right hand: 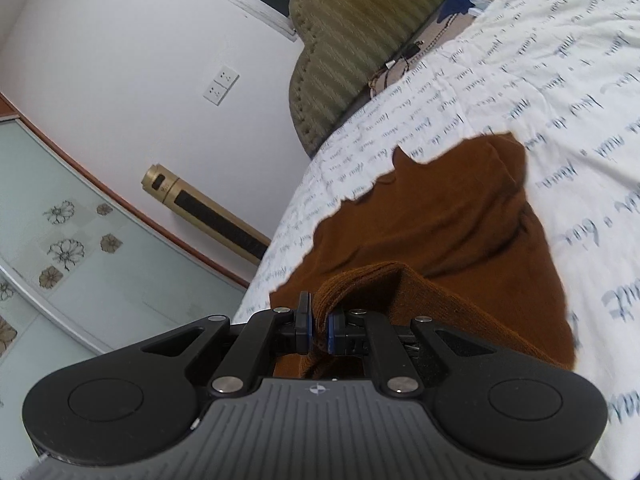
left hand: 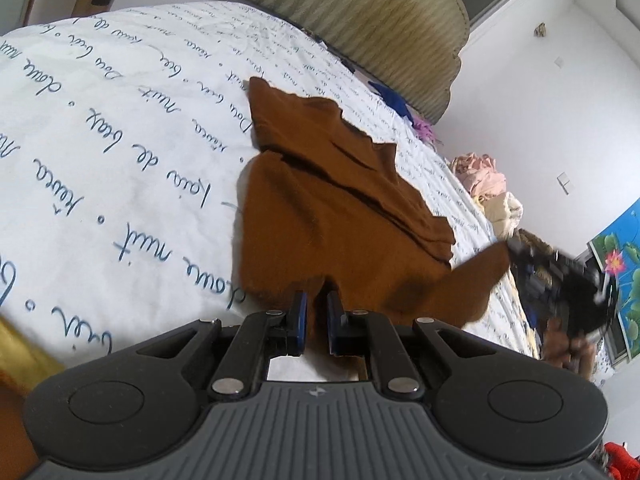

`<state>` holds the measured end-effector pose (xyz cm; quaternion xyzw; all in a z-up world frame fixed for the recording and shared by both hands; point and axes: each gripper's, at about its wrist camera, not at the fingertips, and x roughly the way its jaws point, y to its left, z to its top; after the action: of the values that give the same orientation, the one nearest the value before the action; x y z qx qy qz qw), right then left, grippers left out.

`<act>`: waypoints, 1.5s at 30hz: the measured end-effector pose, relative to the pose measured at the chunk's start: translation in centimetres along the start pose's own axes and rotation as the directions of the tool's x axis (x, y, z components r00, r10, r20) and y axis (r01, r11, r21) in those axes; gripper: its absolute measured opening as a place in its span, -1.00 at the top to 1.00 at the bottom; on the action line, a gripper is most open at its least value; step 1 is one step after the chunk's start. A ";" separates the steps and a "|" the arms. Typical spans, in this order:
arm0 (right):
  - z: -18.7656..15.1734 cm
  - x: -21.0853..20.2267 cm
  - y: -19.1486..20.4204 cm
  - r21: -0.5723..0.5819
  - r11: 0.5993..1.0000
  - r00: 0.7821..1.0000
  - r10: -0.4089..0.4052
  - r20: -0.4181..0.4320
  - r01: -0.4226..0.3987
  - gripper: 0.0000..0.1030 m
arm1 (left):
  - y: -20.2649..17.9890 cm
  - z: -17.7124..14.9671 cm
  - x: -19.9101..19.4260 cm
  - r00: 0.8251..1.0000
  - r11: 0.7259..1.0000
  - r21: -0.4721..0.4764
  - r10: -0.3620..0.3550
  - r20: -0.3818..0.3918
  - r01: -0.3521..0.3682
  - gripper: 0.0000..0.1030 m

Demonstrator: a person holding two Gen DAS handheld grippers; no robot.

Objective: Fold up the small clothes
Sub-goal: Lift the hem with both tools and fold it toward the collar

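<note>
Gripping: the left gripper (left hand: 316,322) has its blue-padded jaws pinched on a near edge of the rust-brown knit garment (left hand: 332,208); the right gripper (right hand: 319,328) is likewise clamped on a bunched, ribbed fold of the same cloth.
Garment place: it lies partly on the white bedsheet printed with blue handwriting (left hand: 120,152), stretched between the two claws; in the left wrist view the bulk runs from 6 o'clock up toward 12, with one corner drawn out to 3 o'clock, where the right gripper holds it.
Cloth state: rumpled, with several overlapping layers and ragged-looking edges at 1 o'clock; not yet a neat fold.
Risk, slipping: each pinch takes only a small bite of thick knit, so a hard pull apart could, I judge, drag the cloth out of one claw.
Risk, uneven fold: the loose layers at the far end may flop or double under if the held edge is carried over quickly.
Risk, sheet: a low sweep could snag and wrinkle the bedsheet beneath.
Risk, edge: in the right wrist view the bed's side sits at 9 o'clock, just beside the garment; cloth released there could slide off.
Nearby: a pile of pink and cream clothes (left hand: 486,184) at 3 o'clock and the olive tufted headboard (left hand: 372,28) at 12 are well apart.
</note>
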<state>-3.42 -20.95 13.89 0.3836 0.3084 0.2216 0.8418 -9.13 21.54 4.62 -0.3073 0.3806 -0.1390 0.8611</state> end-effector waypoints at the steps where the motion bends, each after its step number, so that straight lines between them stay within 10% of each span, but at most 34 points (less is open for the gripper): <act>1: 0.5 0.5 0.1 0.000 1.000 1.000 0.001 0.005 -0.001 0.76 | -0.2 -0.1 0.1 1.000 1.000 0.008 -0.004 -0.007 0.004 0.80; 11: 2.6 3.8 0.1 -0.007 0.999 0.999 -0.036 -0.003 0.036 0.76 | -2.7 -0.5 3.2 0.993 0.994 0.048 -0.097 -0.062 0.100 0.79; 18: 2.6 4.8 -0.4 -0.010 0.999 0.999 -0.042 -0.029 0.042 0.75 | -1.8 -0.6 5.0 0.984 0.982 -0.113 -0.162 -0.076 0.153 0.55; 24: 2.0 5.1 -0.2 -0.010 1.000 0.999 -0.021 -0.048 0.020 0.75 | -1.5 -0.9 5.1 0.992 0.971 -0.207 -0.124 -0.016 0.118 -0.49; 39: 1.7 4.4 -0.9 0.009 1.000 0.999 0.011 -0.050 -0.011 0.75 | -2.4 -0.5 7.1 0.990 0.950 -0.286 -0.137 -0.030 0.123 -0.41; 41: 1.5 4.2 -0.9 0.008 1.000 0.999 0.016 -0.050 -0.016 0.75 | -2.6 -0.6 7.6 0.991 0.953 -0.280 -0.131 -0.030 0.117 0.38; 45: 1.3 4.0 -1.1 0.016 1.000 0.998 0.020 -0.052 -0.019 0.75 | -2.3 -0.9 9.0 0.988 0.947 -0.301 -0.137 -0.065 0.112 0.79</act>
<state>0.49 -19.83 12.26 0.3869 0.3282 0.2373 0.8284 -3.72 15.12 0.51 -0.4503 0.4133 -0.1472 0.7777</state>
